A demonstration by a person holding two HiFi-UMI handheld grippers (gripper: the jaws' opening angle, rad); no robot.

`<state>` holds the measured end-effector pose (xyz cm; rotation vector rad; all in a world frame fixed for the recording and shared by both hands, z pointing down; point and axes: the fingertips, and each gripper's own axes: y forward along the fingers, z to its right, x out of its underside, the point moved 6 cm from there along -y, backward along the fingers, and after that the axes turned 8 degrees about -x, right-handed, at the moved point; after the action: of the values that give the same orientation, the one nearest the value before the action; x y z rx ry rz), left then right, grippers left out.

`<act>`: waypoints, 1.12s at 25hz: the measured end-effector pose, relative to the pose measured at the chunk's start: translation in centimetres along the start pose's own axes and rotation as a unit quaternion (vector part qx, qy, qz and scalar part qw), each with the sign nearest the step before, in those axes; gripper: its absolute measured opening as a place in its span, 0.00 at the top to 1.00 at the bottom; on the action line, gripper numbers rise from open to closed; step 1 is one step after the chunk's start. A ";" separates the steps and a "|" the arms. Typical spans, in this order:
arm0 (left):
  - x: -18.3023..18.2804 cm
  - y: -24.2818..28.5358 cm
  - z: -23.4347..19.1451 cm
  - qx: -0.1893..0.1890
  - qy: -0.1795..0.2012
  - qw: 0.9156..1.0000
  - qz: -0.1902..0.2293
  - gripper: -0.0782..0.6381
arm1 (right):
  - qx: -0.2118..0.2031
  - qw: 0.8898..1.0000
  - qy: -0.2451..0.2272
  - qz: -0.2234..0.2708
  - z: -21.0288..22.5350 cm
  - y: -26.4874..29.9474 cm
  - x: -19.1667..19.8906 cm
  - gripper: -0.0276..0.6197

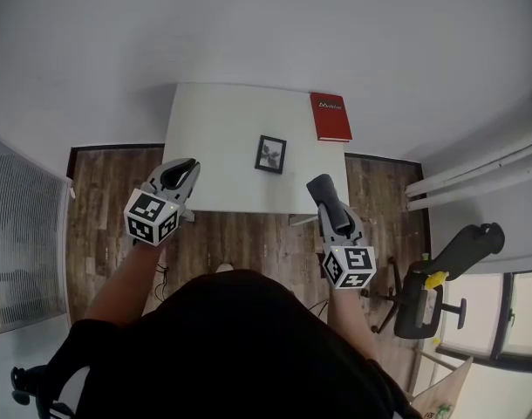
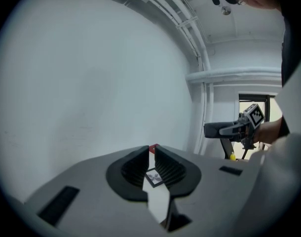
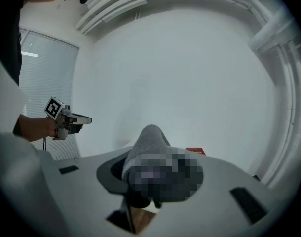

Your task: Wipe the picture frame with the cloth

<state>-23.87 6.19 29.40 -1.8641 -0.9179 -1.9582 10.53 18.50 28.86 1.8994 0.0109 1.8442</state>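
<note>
In front of the table [image 1: 214, 112]: right hand-held gripper [image 1: 323, 190] clamped on the cloth [image 3: 148, 142], left hand-held gripper [image 1: 180, 175] closed, empty. Flat mid-table, well apart from both: the frame [image 1: 270, 154]. Fits cloth coming in to wipe, or leaving after; cannot tell which.

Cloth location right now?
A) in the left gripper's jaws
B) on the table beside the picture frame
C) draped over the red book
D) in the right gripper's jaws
D: the right gripper view shows the grey cloth clamped in the right gripper; the left gripper is shut on nothing.
</note>
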 end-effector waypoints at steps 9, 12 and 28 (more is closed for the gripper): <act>0.2 0.2 -1.7 -0.004 -0.006 1.000 -0.003 0.83 | -0.001 1.000 -0.001 -0.007 -0.2 1.5 -0.5 0.79; 0.6 0.4 -2.0 -0.010 -0.009 1.000 -0.008 0.83 | -0.008 1.000 -0.001 -0.011 0.1 2.2 -0.4 0.79; 0.0 7.6 -2.8 -0.050 0.004 0.998 -0.039 0.83 | -0.048 0.999 0.009 -0.019 8.7 9.8 -0.4 0.79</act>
<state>-21.44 -1.30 31.39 -1.8987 -0.9191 -2.0925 15.48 6.86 32.09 1.8060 -0.0345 1.8028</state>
